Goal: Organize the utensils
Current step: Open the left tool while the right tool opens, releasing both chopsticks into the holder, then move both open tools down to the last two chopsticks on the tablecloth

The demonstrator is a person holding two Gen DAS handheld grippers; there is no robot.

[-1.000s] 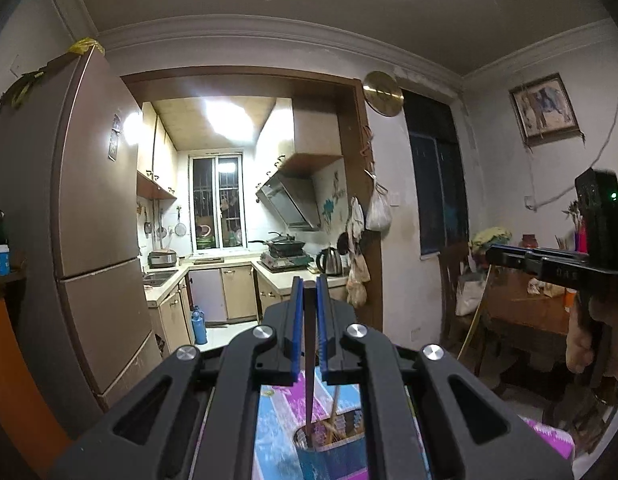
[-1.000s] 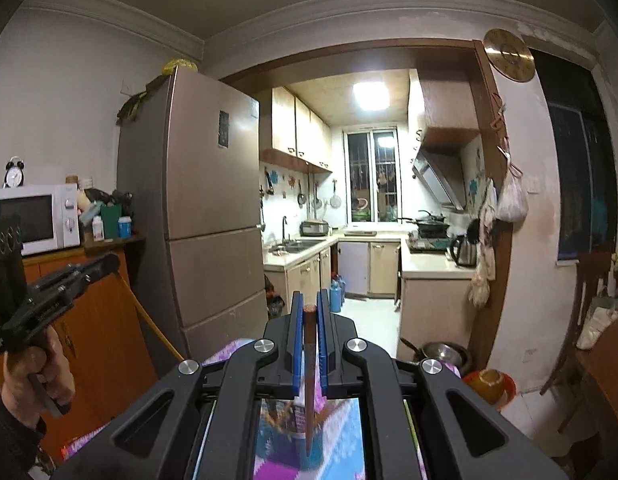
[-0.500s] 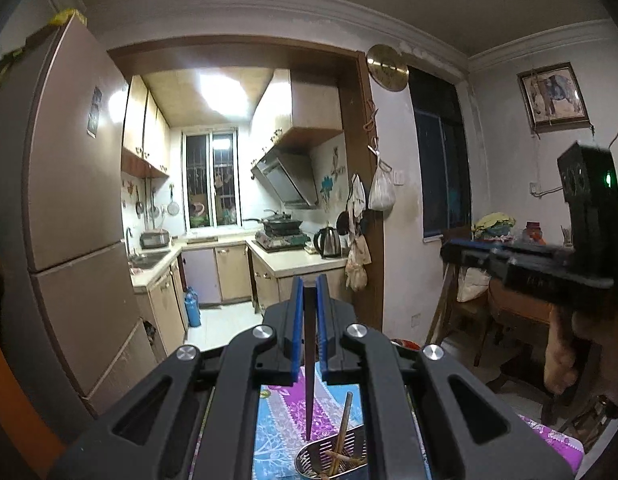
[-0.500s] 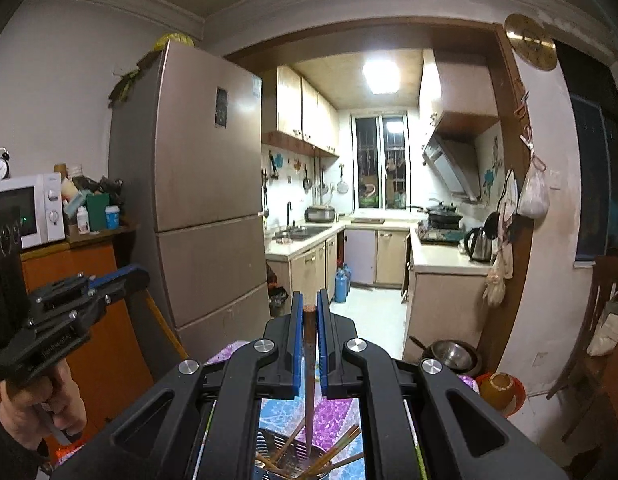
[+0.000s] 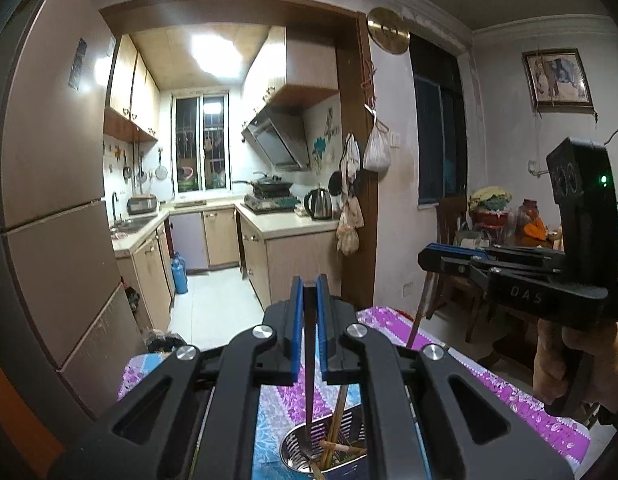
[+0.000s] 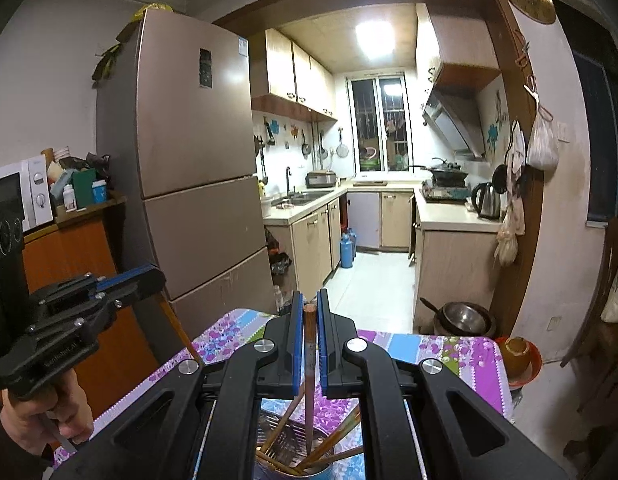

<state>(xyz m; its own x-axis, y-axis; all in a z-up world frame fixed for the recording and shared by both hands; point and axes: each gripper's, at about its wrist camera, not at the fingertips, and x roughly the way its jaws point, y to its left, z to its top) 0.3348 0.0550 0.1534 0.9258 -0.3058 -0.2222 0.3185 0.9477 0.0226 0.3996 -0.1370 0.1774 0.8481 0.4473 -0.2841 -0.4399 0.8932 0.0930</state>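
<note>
My left gripper is shut on a dark chopstick that hangs straight down, its tip over a perforated metal utensil holder with several chopsticks in it. My right gripper is shut on a brown chopstick that points down into the same holder. Each gripper shows in the other's view: the right one at the right, with its chopstick hanging below, the left one at the left.
The holder stands on a table with a purple and blue flowered cloth, also in the right wrist view. A fridge stands left, an orange cabinet with a microwave beside it. The kitchen lies behind.
Both grippers have tilted and come down toward the table, so the holder has come further into both views. Both chopsticks stay gripped.
</note>
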